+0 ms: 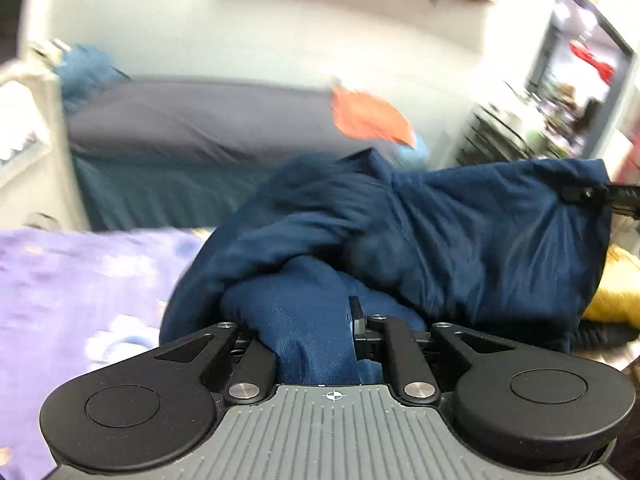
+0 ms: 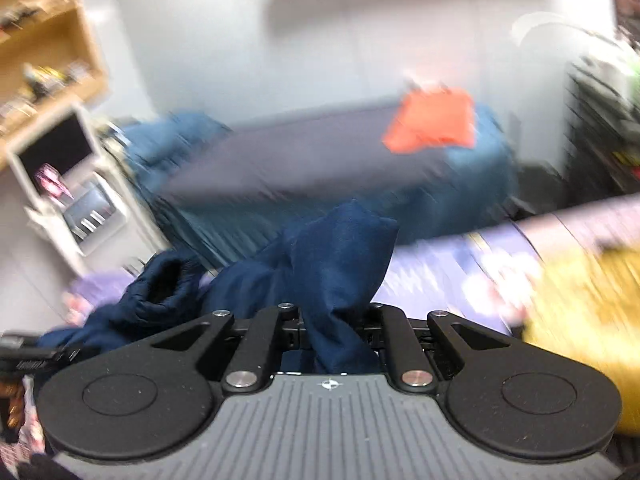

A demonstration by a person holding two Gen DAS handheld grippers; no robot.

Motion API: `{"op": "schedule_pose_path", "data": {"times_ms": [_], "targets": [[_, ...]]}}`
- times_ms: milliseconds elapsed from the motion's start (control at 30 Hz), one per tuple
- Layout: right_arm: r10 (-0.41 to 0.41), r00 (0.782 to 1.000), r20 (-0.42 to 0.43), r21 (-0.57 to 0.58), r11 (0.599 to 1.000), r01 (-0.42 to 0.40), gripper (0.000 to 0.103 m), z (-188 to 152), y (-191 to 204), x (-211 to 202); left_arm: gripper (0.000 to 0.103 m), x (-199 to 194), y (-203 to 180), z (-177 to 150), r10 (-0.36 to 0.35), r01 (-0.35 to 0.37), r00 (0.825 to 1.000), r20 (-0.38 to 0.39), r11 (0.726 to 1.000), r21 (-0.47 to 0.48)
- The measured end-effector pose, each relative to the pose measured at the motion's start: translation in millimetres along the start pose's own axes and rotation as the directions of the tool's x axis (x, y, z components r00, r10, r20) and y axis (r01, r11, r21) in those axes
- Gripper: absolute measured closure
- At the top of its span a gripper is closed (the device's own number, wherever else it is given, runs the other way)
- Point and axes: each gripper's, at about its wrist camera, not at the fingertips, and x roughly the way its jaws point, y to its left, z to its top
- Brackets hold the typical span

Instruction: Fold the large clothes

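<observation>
Bright indoor light, heavy motion blur, fisheye-bent edges, glare upper right

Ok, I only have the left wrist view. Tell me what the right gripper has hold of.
Observer: The right gripper is shut on a bunched fold of the navy blue fabric garment, which stands up between its jaws.
Operator: Say what hangs to its left.
Observer: What looks like a gathered sleeve opening of that garment sags there, its dark mouth facing the camera.
Operator: Name what is on the wall above that.
Observer: A light wooden shelf unit with small blurred items on it.
</observation>
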Motion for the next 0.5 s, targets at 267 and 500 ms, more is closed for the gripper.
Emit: {"op": "schedule_pose_path", "data": {"times_ms": [267, 500], "targets": [[-0.291, 0.952, -0.098, -0.069, 0.956, 0.286, 0.031, -13, 5, 101, 0.0, 39, 43, -62, 0.268, -0.291, 0.948, -0.174, 0.949, -0.124], [-0.201, 0.902, -0.383, -0.313, 0.946, 0.078, 0.026, -123, 64, 136, 0.0, 73, 40, -151, 0.405, -0.458, 0.856, -0.322, 0.883, -0.106]]}}
